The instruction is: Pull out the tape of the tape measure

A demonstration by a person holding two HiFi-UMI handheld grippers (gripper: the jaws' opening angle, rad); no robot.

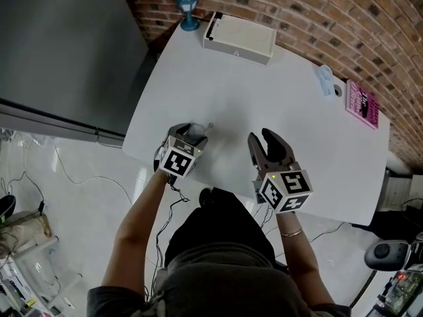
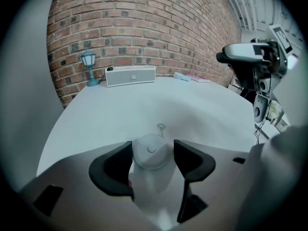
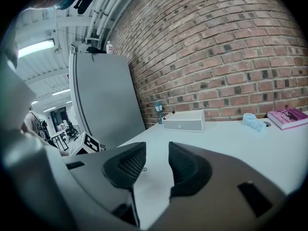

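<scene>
A small round white tape measure [image 2: 151, 154] rests on the white table [image 1: 264, 91] near its front edge. My left gripper [image 1: 190, 136] is shut on it, one dark pad on each side of the case. The tape's little ring tab [image 2: 160, 127] sticks out of the case on the far side and lies on the table; it also shows as a tab [image 1: 210, 125] in the head view. My right gripper [image 1: 271, 144] stands open a short way to the right of the tape measure, with nothing between its fingers [image 3: 190, 165].
At the table's far edge stand a white box [image 1: 239, 37] and a small blue lamp [image 1: 188, 8]. A pale blue object [image 1: 325, 79] and a pink book [image 1: 362, 105] lie at the far right. A brick wall runs behind, and a grey cabinet [image 1: 59, 51] stands to the left.
</scene>
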